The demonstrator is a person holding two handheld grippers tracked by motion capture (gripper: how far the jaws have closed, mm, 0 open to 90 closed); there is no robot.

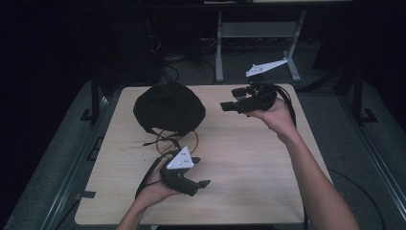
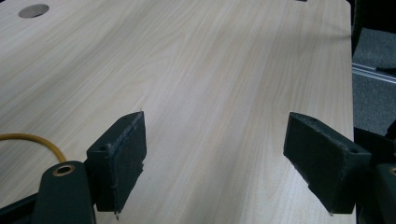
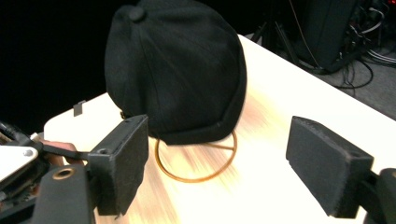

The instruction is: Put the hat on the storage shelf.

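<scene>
High view: a black cap is seen resting on the far left part of the wooden table, crown up, with a thin brass-coloured ring partly tucked under its near edge and touching it. In the right gripper view the cap is shown ahead of the jaws, the ring lying flat on the tabletop beneath its rim. The right gripper is held above the far right of the table, pointed toward the cap and apart from it; its jaws are spread wide with nothing between them. The left gripper is held near the front edge, well apart from the cap, its jaws likewise spread over bare wood, nothing pinched.
</scene>
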